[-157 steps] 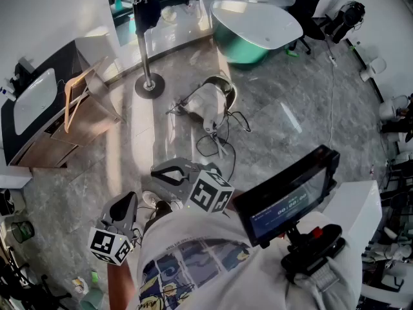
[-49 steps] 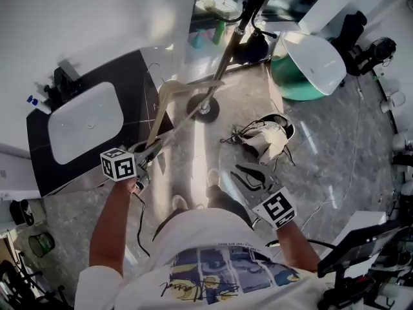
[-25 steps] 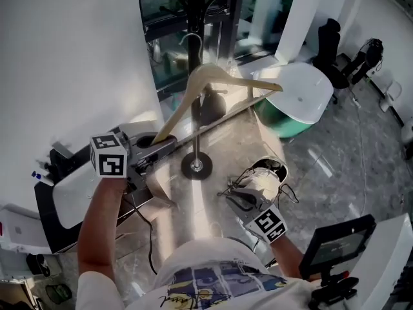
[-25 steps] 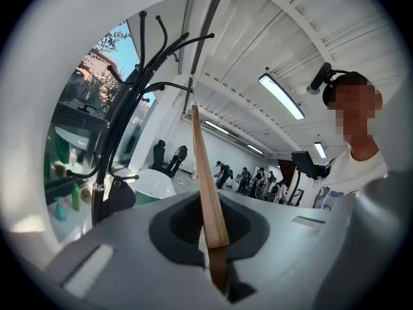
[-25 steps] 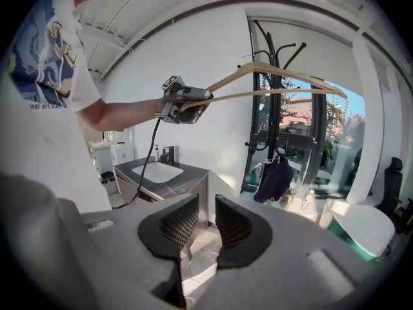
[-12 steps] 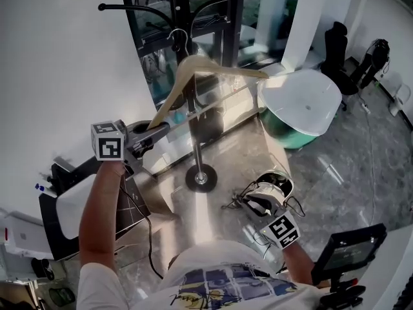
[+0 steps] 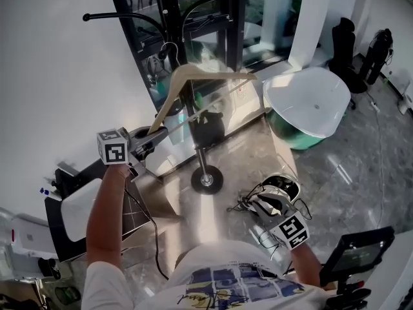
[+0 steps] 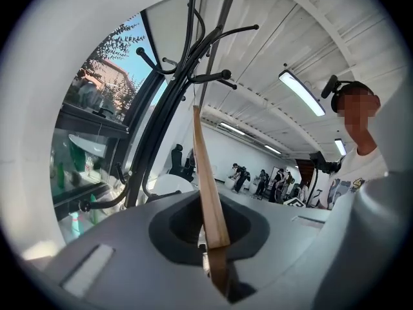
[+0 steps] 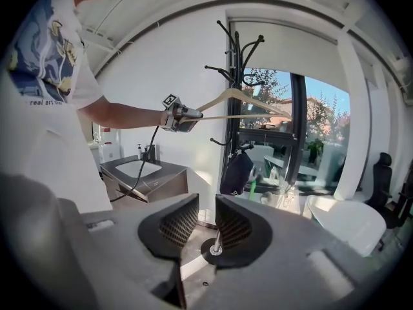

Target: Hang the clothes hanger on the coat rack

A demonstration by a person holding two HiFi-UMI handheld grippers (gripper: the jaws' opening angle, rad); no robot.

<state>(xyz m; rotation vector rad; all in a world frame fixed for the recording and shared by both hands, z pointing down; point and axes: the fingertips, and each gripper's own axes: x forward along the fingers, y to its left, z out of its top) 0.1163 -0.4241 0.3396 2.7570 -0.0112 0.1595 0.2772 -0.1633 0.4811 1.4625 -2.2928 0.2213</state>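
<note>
A pale wooden clothes hanger (image 7: 193, 76) is held out level at one arm's end by my left gripper (image 7: 147, 139), which is shut on it. Its metal hook (image 7: 169, 48) stands up close to the black coat rack (image 7: 193, 112), below the curved rack arm (image 7: 122, 17), not on any arm. In the left gripper view the hanger (image 8: 208, 186) runs up from the left gripper (image 8: 216, 263) toward the coat rack (image 8: 187, 63). My right gripper (image 7: 268, 203) hangs low by the floor, jaws narrowly apart and empty (image 9: 206, 221). The right gripper view shows the hanger (image 9: 239, 99) beside the coat rack (image 9: 235, 76).
A dark bag (image 7: 210, 124) hangs low on the rack pole above its round base (image 7: 206, 179). A sink counter (image 7: 77, 205) stands left, a white and green tub (image 7: 310, 102) right. A tangle of cables (image 7: 274, 196) lies on the floor. Glass panes stand behind the rack.
My left gripper has carried the hanger toward the rack, and its hook now sits close under the rack's arms. The right gripper has stayed low near the floor.
</note>
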